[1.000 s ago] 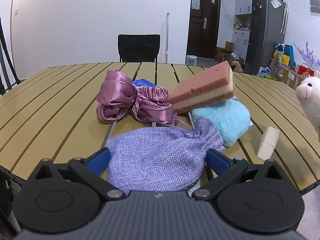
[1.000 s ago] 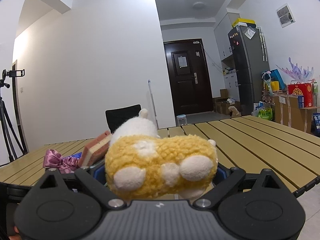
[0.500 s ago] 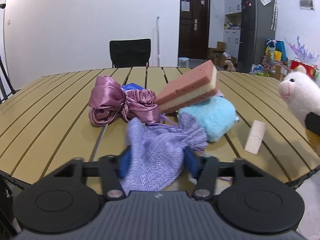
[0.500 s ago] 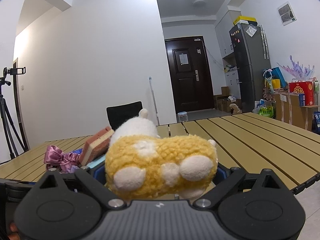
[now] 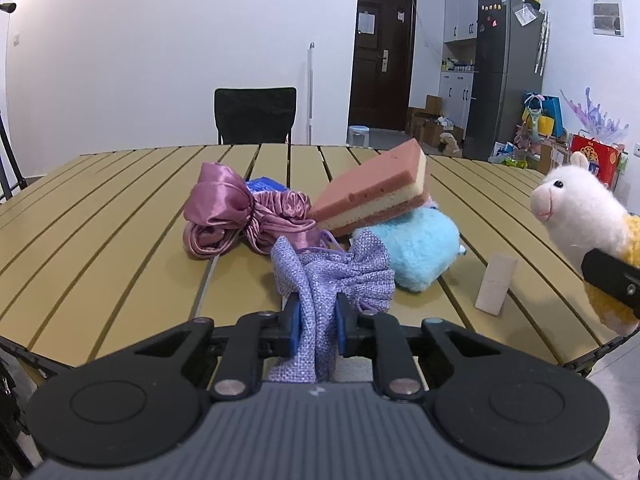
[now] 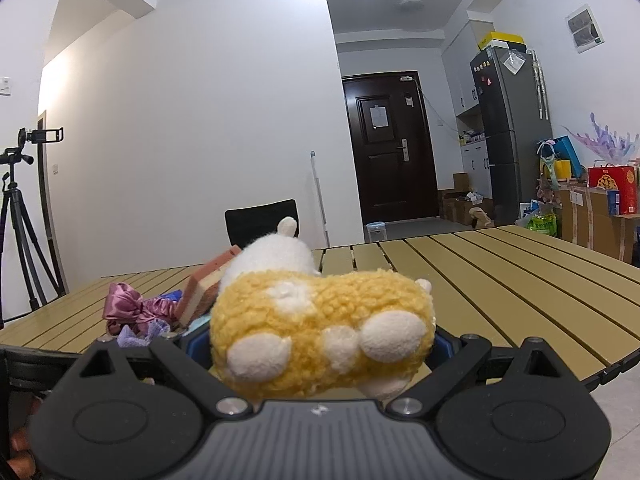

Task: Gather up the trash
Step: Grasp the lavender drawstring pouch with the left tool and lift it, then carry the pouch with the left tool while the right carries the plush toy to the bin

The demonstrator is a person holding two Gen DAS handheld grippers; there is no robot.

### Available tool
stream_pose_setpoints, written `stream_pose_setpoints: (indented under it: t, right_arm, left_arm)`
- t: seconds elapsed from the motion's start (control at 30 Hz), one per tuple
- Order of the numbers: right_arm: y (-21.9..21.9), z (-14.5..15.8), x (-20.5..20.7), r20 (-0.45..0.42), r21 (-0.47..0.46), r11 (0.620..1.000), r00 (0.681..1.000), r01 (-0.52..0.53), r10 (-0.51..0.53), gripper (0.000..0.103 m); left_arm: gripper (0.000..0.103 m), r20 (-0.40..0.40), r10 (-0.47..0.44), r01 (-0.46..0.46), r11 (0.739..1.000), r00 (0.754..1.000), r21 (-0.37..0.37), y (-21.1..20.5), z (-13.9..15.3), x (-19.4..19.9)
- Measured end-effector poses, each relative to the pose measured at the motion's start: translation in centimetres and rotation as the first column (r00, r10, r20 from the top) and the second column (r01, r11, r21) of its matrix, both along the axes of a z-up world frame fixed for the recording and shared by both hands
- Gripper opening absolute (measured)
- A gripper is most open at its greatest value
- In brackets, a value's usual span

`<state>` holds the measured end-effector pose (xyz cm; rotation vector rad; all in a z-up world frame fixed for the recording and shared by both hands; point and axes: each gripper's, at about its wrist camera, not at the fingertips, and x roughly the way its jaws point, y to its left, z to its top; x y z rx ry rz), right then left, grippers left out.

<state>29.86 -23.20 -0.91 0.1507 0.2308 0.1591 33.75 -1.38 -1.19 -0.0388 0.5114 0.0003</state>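
Left wrist view: the left gripper (image 5: 318,330) has just been closing, and its blue fingers (image 5: 294,328) are now pinched tight on the lilac pouch (image 5: 334,276), cloth bunched up between them.
Lilac pouch: near edge of the desk (image 5: 120,240), its gathered mouth fanning out just past the fingertips.
Behind the pouch: pink satin bag (image 5: 240,216) to the left, fluffy blue thing (image 5: 420,252) to the right, touching or nearly touching the pouch, can't tell which.
Sponge: pink and cream layered sponge (image 5: 376,196) sits tilted, resting on the blue fluffy thing.
Small block: pale block (image 5: 496,284) stands upright on the desk, right of the pouch.
Right wrist view: the right gripper (image 6: 316,350) has its fingers spread wide but pressed on both sides of the yellow plush toy (image 6: 320,328), so it's got a grip on it.
Plush toy: up off the desk, white head pointing away from the camera.
Background: black chair (image 6: 262,222) at the far side of the desk.
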Motion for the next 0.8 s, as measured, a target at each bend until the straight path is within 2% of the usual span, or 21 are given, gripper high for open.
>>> stream_pose_setpoints:
  t: [0.5,0.8]
  right_arm:
    - [-0.2,0.2,-2.5,0.029,-0.015,0.999,0.999,-0.032,0.032,0.096]
    - [0.6,0.2,-5.1,0.05,-0.051,0.997,0.996,-0.065,0.067,0.096]
  left_arm:
    - [0.017,0.104,-0.009,0.01,1.0,0.995,-0.013,0.5,2.4,-4.5]
    - [0.017,0.143,-0.005,0.006,1.0,0.99,-0.007,0.9,2.7,-8.3]
